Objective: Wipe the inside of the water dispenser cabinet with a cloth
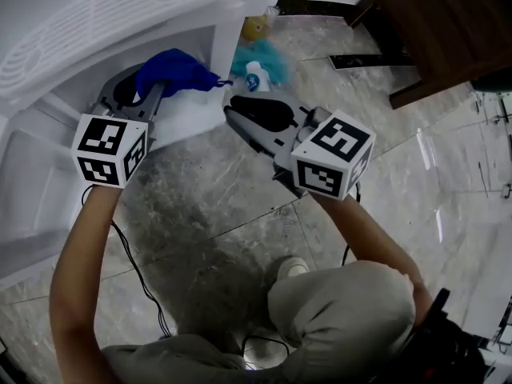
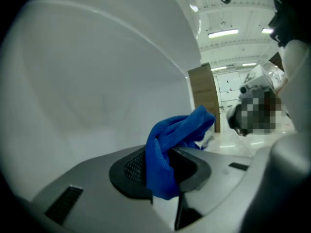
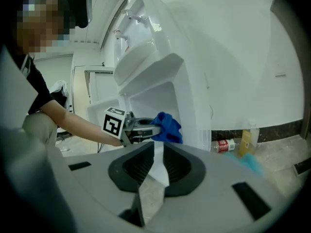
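A blue cloth (image 1: 172, 72) is bunched between the jaws of my left gripper (image 1: 156, 86), which is shut on it at the mouth of the white water dispenser's lower cabinet (image 1: 192, 110). In the left gripper view the cloth (image 2: 170, 149) hangs over the pads, with the white cabinet wall (image 2: 97, 81) close behind. My right gripper (image 1: 230, 106) hovers just right of the cabinet opening, its jaws a narrow slit apart and holding nothing. The right gripper view (image 3: 156, 152) looks at the left gripper (image 3: 146, 127), the cloth (image 3: 167, 127) and the open cabinet (image 3: 146, 96).
The cabinet door (image 1: 32, 190) stands open at the left. A teal cloth (image 1: 260, 58), a white bottle (image 1: 256, 77) and a yellow bottle (image 1: 254, 29) lie on the floor beside the dispenser. Dark wooden furniture (image 1: 448, 30) stands at the upper right. A cable (image 1: 136, 270) trails across the tiles.
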`<control>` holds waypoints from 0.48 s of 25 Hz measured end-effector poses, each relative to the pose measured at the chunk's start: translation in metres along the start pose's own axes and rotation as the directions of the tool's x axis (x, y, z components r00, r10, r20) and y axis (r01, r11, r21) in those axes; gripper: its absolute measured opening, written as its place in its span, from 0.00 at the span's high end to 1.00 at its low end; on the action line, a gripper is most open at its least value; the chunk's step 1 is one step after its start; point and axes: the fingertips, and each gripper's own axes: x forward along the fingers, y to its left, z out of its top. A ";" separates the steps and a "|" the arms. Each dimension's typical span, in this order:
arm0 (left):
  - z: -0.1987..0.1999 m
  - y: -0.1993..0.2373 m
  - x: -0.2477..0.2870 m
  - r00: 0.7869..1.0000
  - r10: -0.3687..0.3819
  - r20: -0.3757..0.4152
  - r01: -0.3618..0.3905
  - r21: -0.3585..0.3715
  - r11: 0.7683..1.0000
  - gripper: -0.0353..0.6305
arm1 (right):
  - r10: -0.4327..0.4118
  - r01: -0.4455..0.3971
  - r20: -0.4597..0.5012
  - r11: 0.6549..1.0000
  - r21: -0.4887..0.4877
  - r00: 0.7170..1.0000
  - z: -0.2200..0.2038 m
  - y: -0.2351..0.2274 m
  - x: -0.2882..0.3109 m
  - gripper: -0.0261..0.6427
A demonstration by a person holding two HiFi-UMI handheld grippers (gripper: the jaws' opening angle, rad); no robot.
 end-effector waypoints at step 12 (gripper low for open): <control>0.050 0.032 0.055 0.948 0.216 0.231 -0.204 -0.075 0.976 0.80 | 0.070 -0.077 -0.054 0.988 -0.130 0.996 -0.014 0.032 -0.007 0.97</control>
